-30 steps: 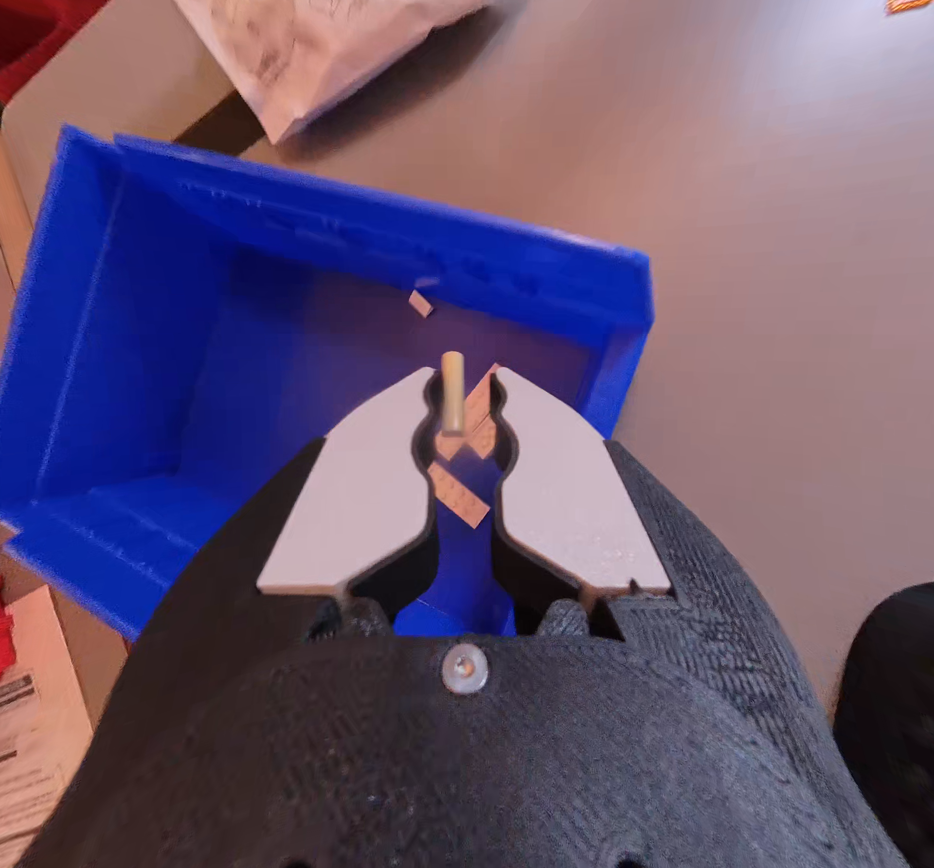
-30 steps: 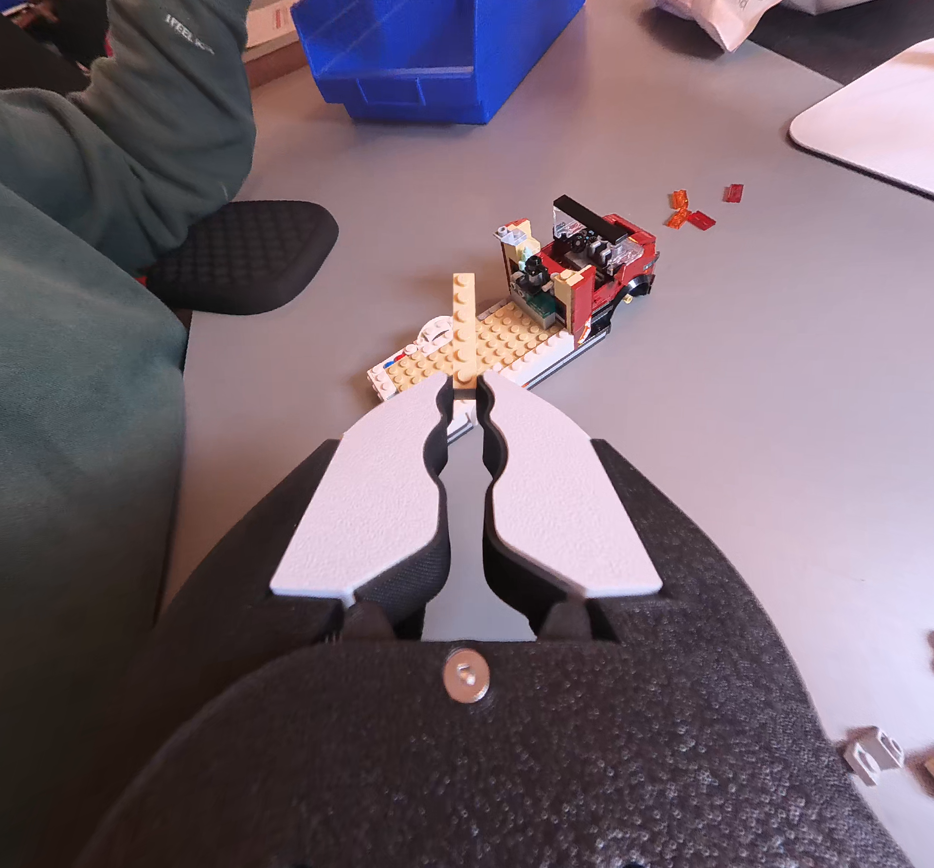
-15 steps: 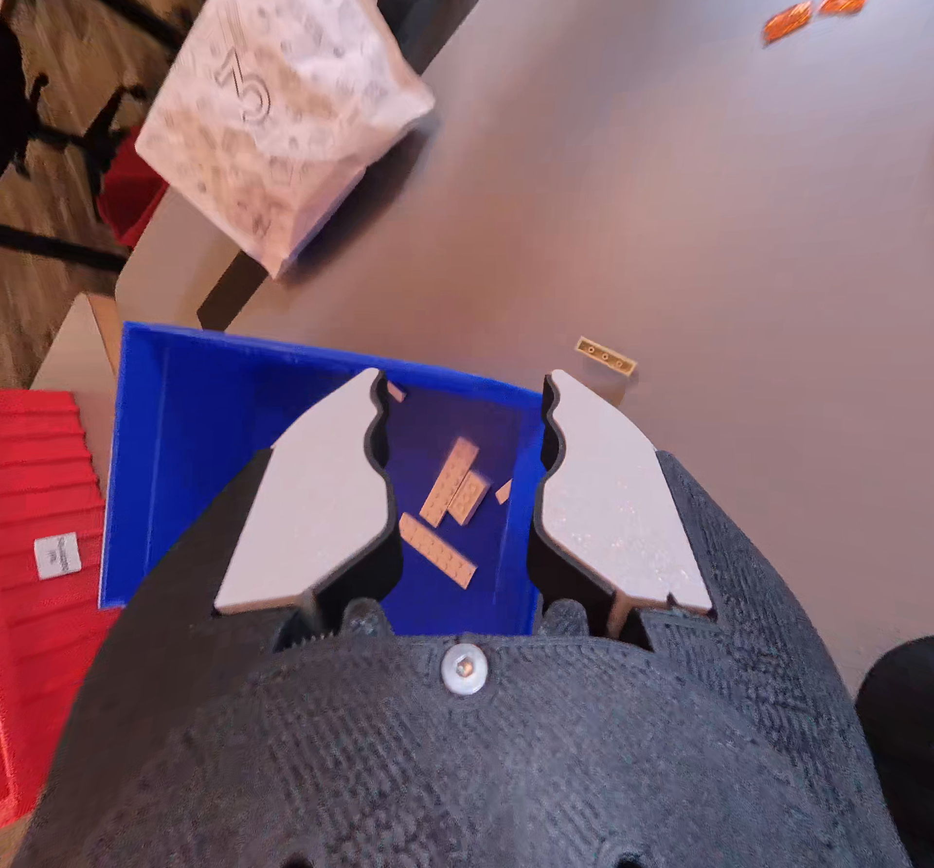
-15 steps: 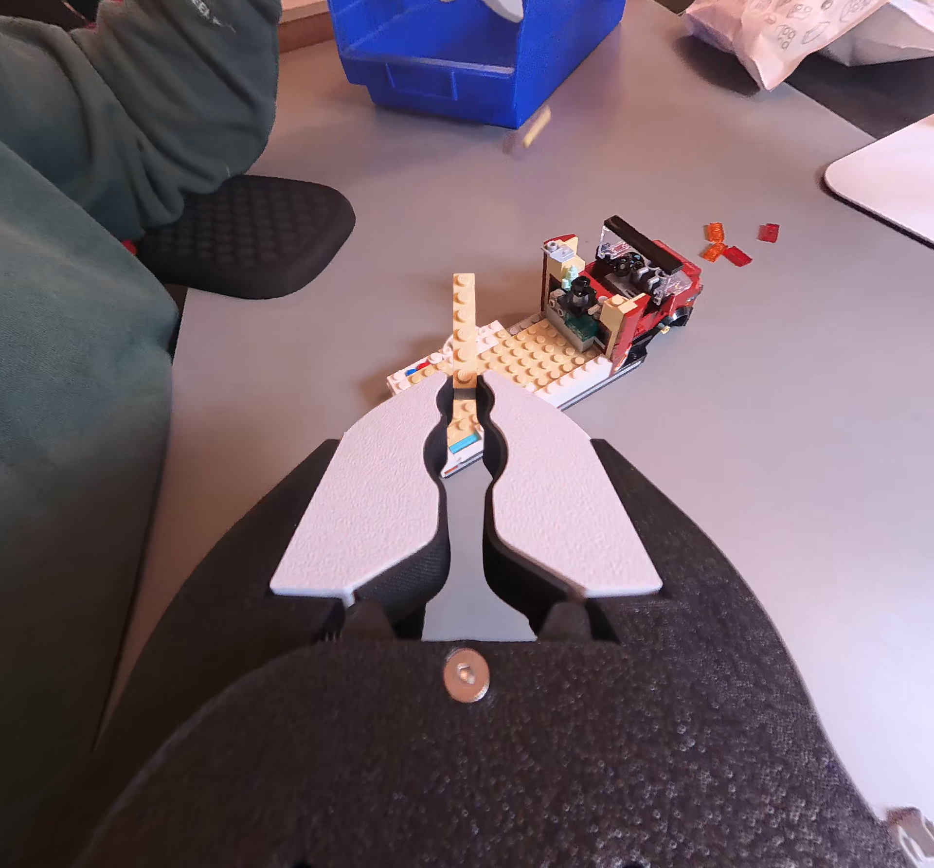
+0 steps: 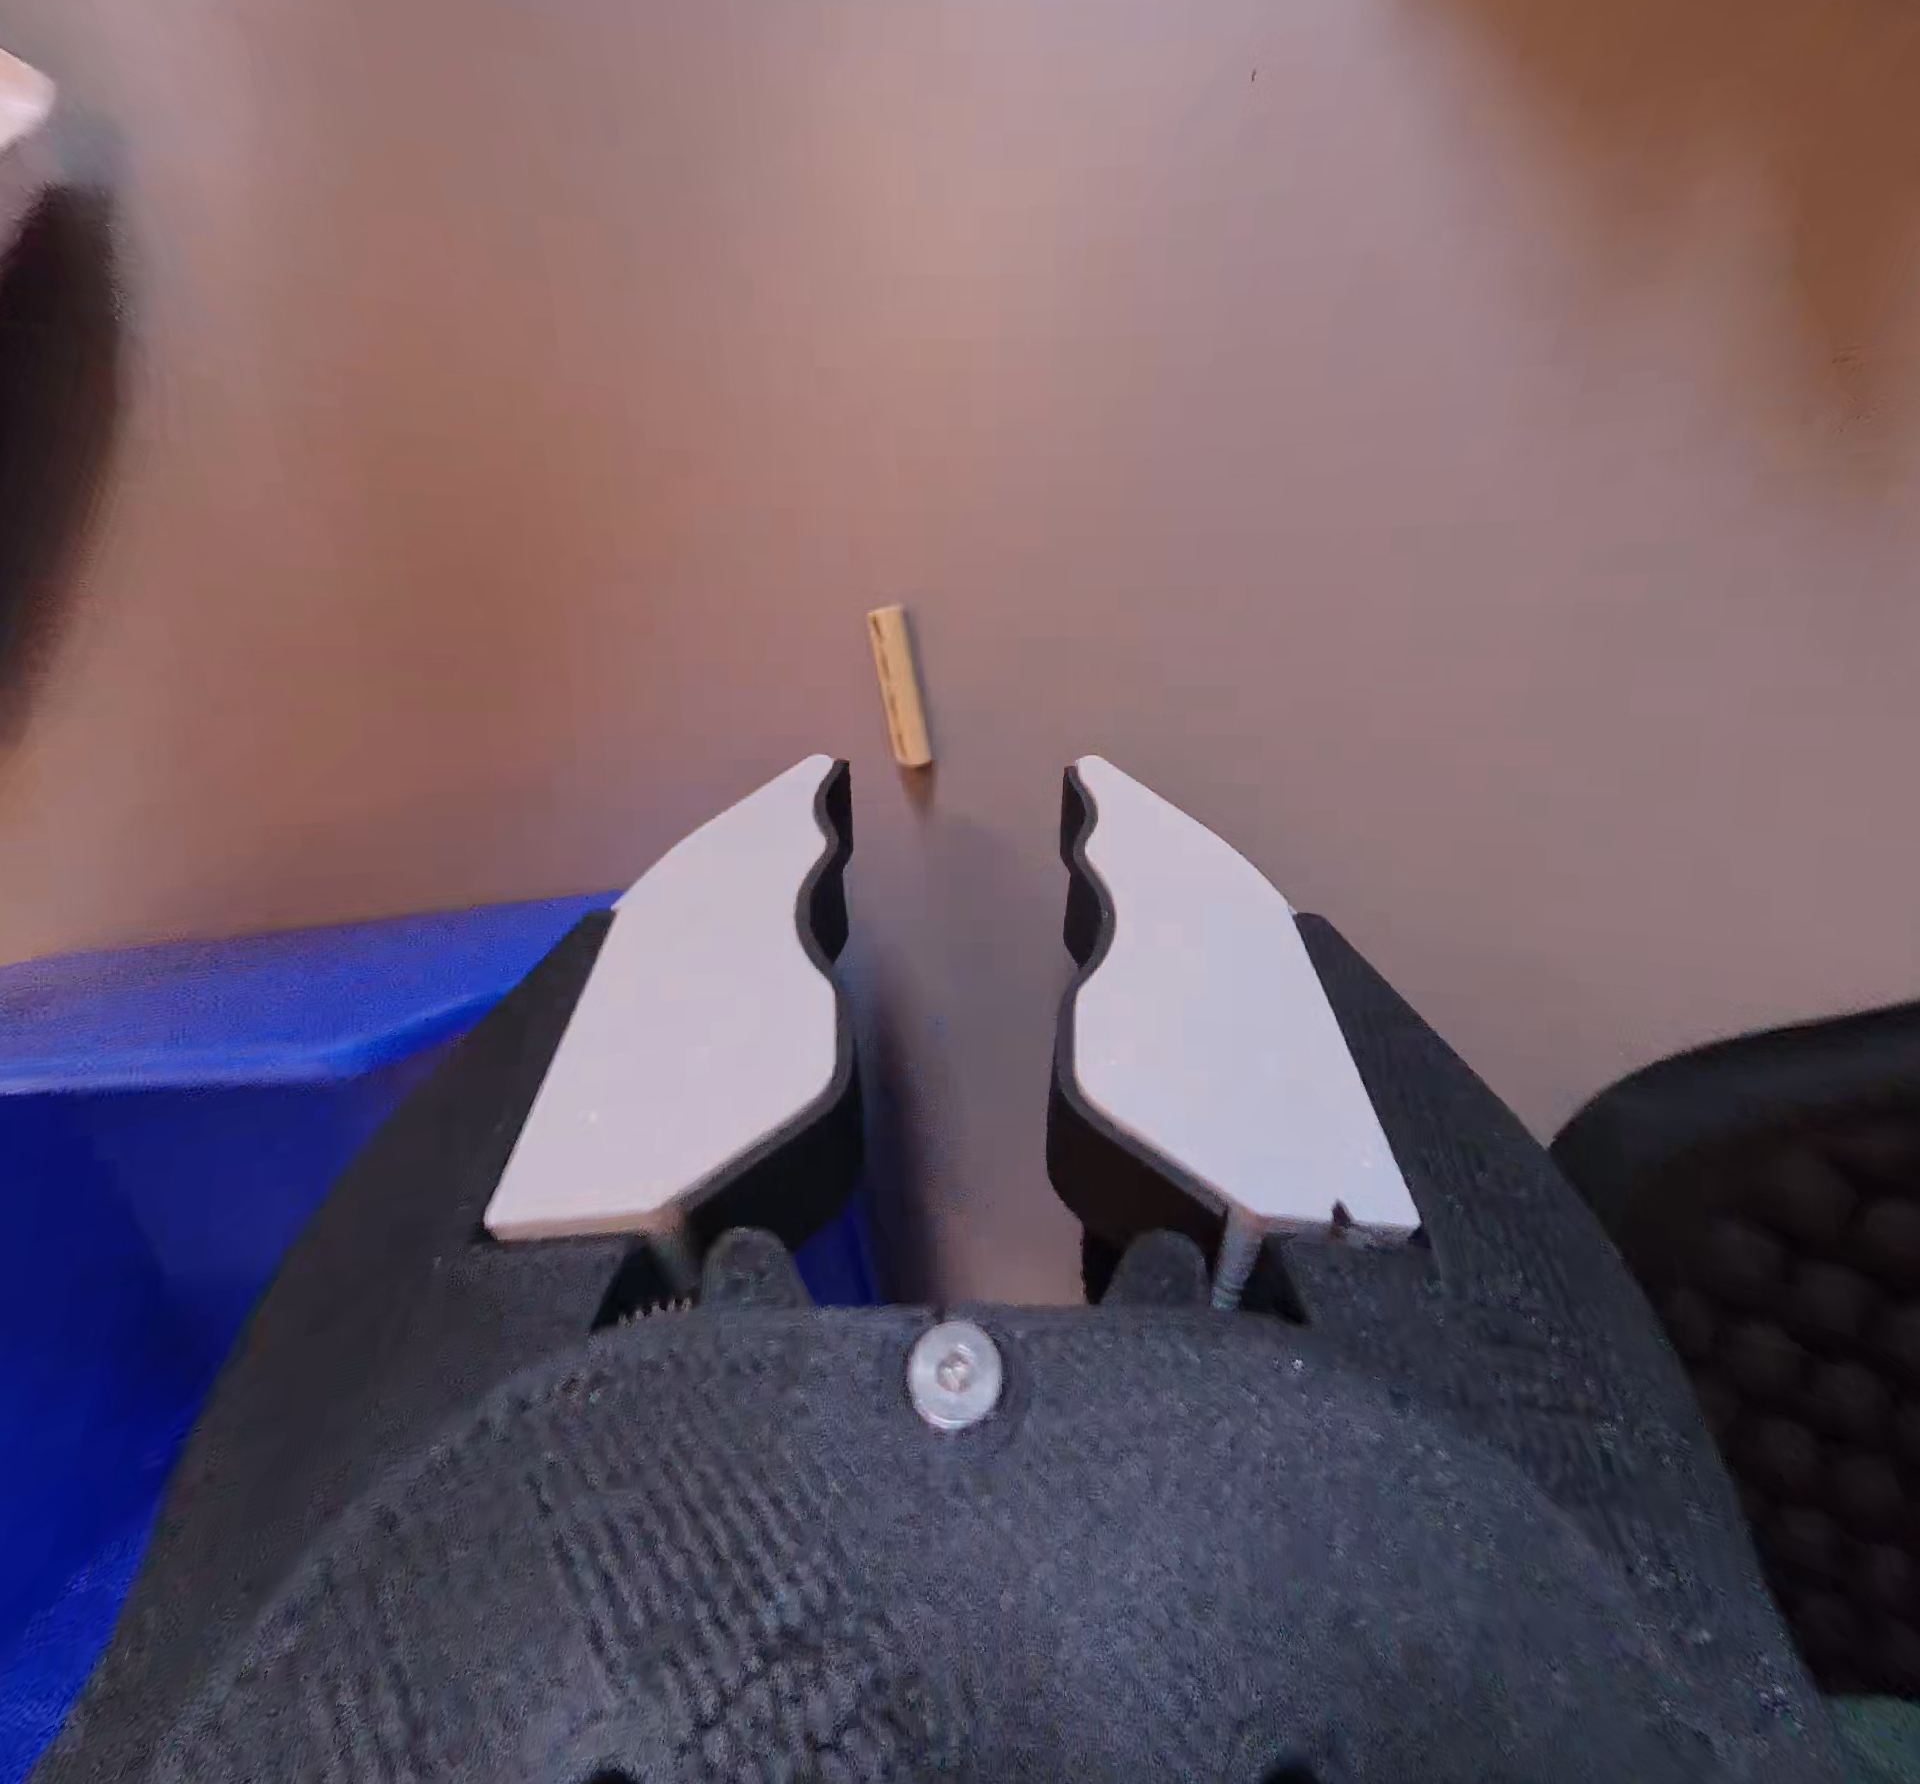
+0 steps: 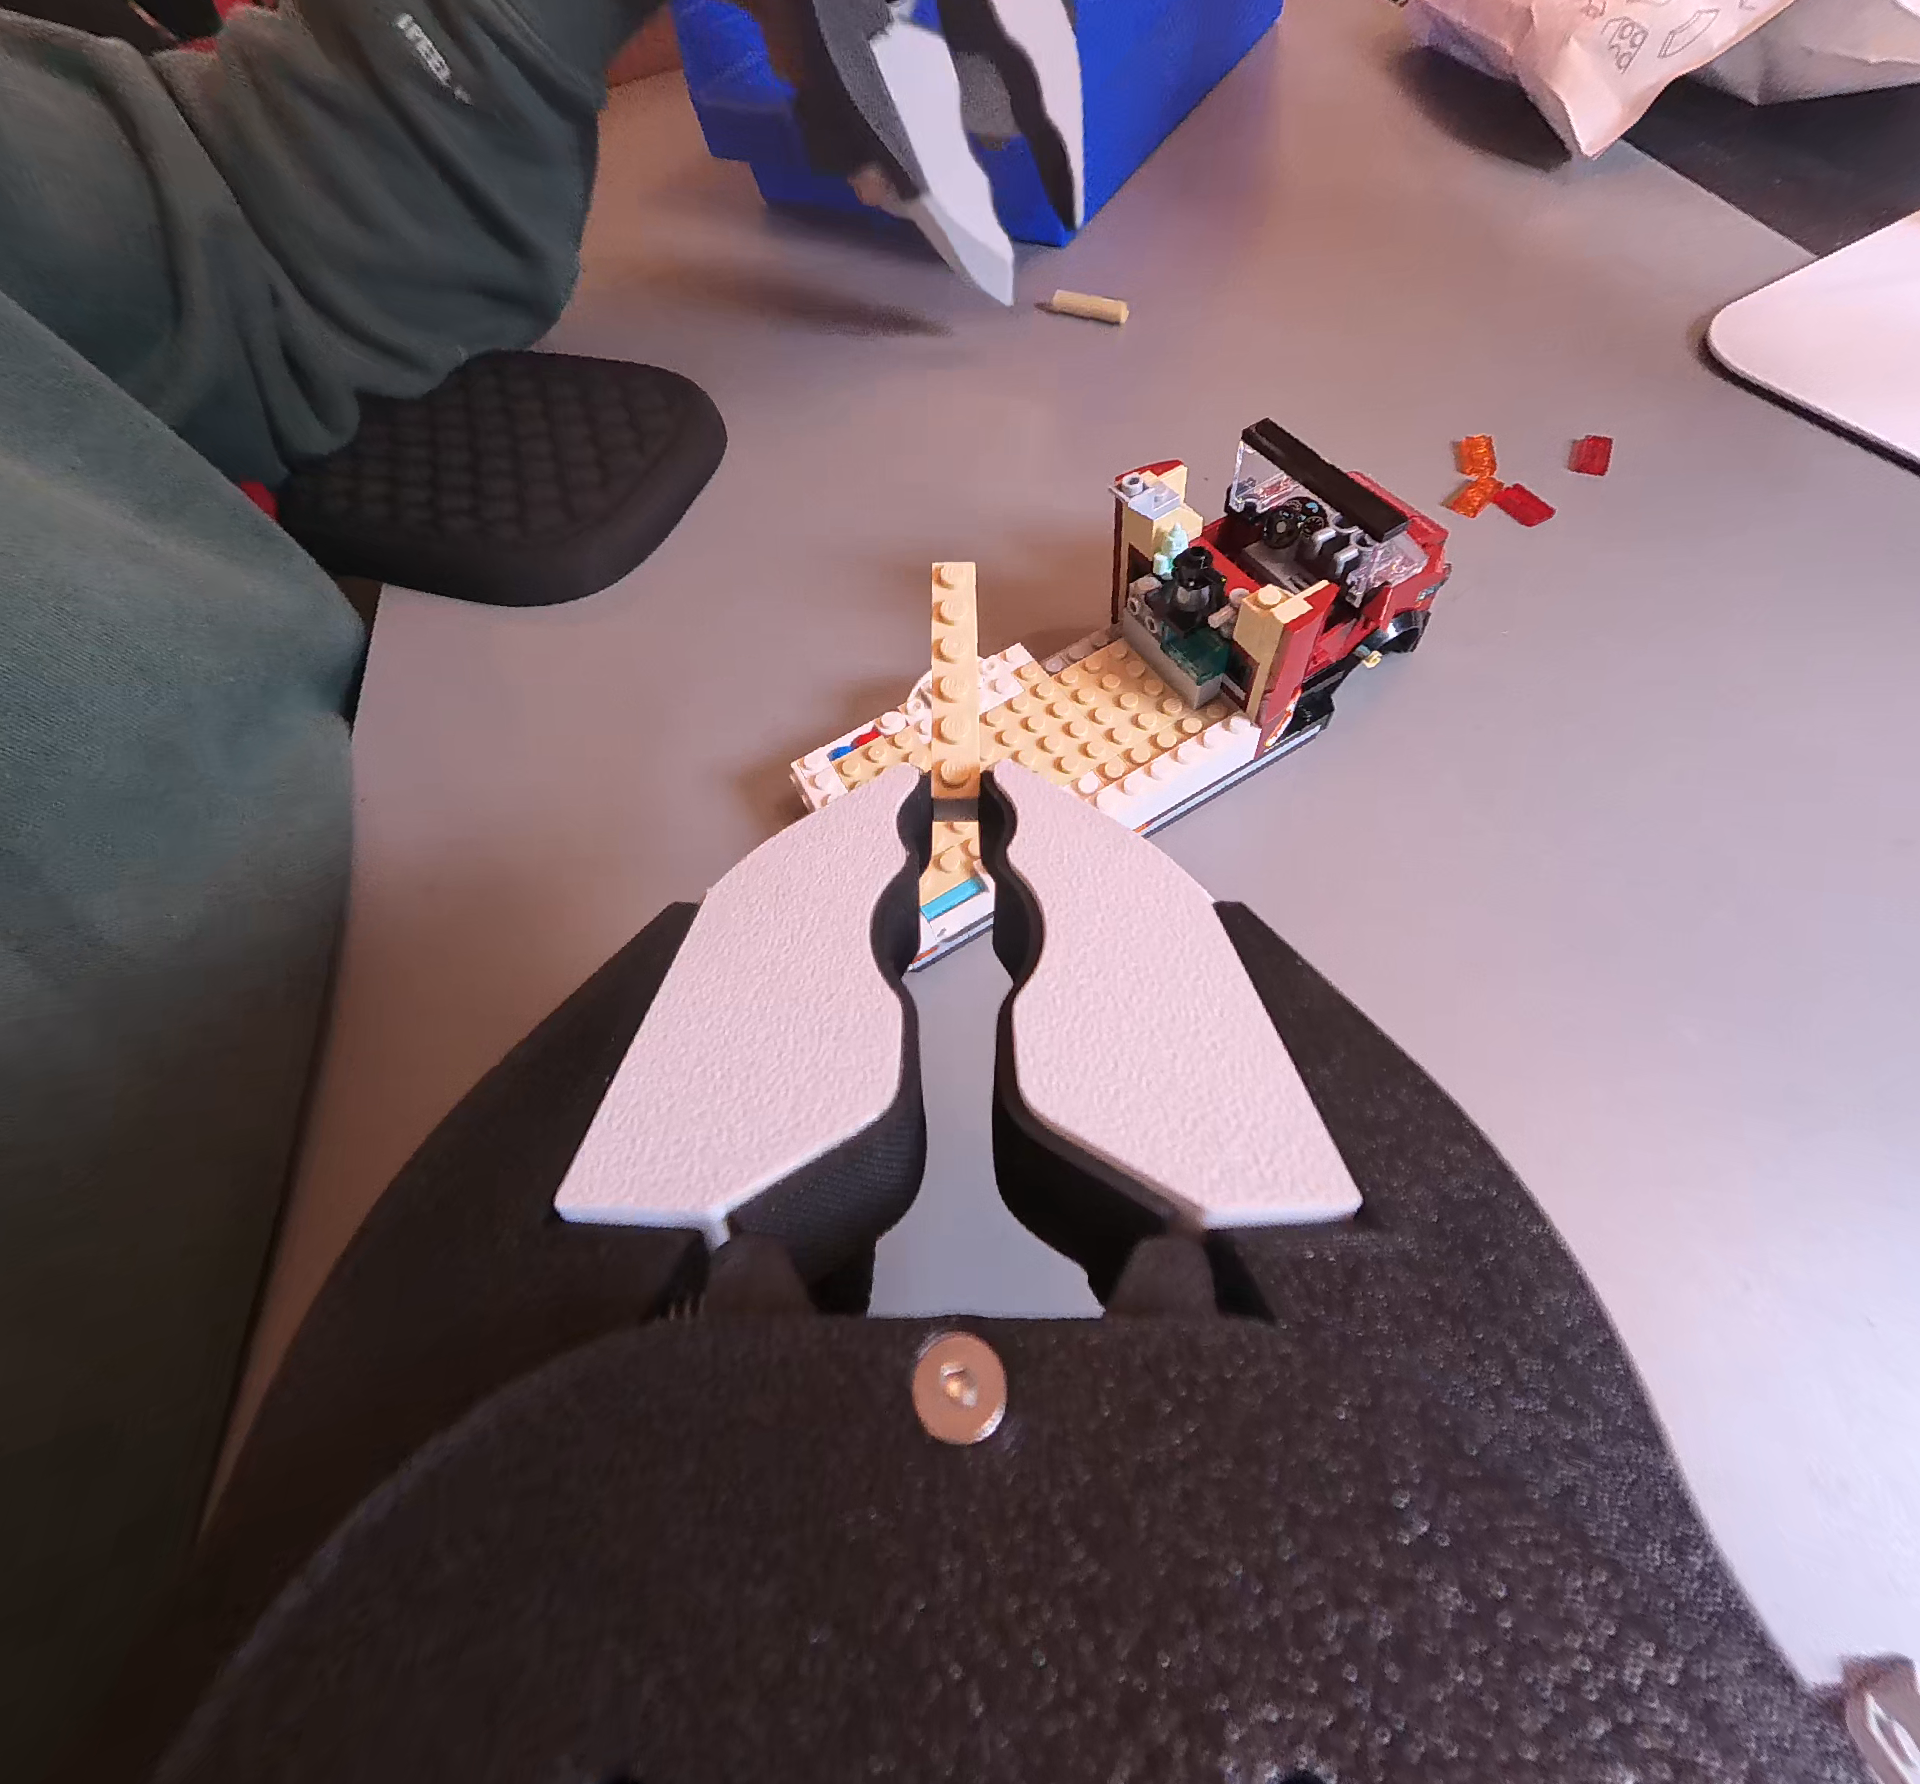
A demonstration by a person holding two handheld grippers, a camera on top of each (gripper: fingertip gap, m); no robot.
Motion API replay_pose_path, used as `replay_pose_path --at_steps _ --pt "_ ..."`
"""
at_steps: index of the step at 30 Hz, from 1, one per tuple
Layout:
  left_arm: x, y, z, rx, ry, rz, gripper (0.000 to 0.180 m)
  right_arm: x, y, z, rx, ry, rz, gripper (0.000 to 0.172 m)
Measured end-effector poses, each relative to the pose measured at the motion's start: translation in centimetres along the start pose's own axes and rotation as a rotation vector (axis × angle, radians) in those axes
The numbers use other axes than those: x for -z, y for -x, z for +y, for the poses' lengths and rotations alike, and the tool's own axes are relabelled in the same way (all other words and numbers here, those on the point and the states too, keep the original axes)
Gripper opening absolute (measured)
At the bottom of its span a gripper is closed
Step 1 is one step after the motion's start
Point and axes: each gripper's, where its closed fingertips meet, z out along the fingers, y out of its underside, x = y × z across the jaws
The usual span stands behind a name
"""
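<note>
In the left wrist view, bare counter (image 5: 1039, 280) fills the upper frame, broken only by a small tan brick (image 5: 900, 687) ahead of the spread left claw (image 5: 956, 778). The blue bin (image 5: 208, 1059) walls off the lower left (a black padded armrest (image 5: 1766, 1267) crowds the lower right). In the right wrist view, the brick truck (image 6: 1195, 654) blocks the centre; counter lies bare at lower right.

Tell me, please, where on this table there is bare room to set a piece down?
The grey table is bare to the right of the toy truck, below the orange and red bits. There is also a strip left of the studded base, beside the black pad. It is crowded around the blue bin, the small tan piece and the left hand-held gripper.
</note>
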Motion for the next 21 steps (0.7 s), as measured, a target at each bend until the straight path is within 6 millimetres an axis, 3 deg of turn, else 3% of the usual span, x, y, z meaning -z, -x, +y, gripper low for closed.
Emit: replay_pose_path --at_steps 1,4,7,10,12,14,16,17,19,21 --pt "-0.9 0.1 -0.1 0.022 0.006 0.003 0.037 0.1 0.0 0.0 0.0 0.0 -0.001 0.008" --pt "-2.6 0.6 0.1 0.083 0.041 0.012 0.025 0.2 0.1 0.1 -0.004 -0.001 -0.008 0.008" --pt "-2.8 0.6 -0.1 0.086 0.045 0.015 0.009 0.3 0.1 0.2 -0.009 -0.001 -0.017 0.008" --pt "-2.4 0.3 0.3 0.028 0.067 0.024 0.008 0.3 0.1 0.3 -0.012 0.001 -0.024 0.008" --pt "0.0 1.2 -0.5 0.058 -0.033 -0.02 0.008 0.4 0.1 0.3 -0.011 0.0 -0.021 0.008" --pt "4.2 3.5 -1.1 0.124 -0.158 -0.133 0.008 0.5 0.0 0.2 -0.01 -0.005 -0.018 0.008" --pt "8.0 6.7 0.7 0.204 -0.178 -0.301 0.008 0.7 0.0 0.0 -0.01 -0.014 -0.019 0.008" --pt "9.0 7.7 2.1 0.247 -0.151 -0.343 0.008 0.7 -0.1 -0.2 -0.01 -0.019 -0.02 0.008" --pt "8.9 8.9 5.3 0.325 -0.056 -0.371 0.008 0.8 -0.1 -0.3 -0.01 -0.027 -0.017 0.008" --pt "7.8 9.5 7.7 0.39 0.025 -0.373 0.026 0.8 -0.1 -0.4 -0.008 -0.029 -0.01 0.008"
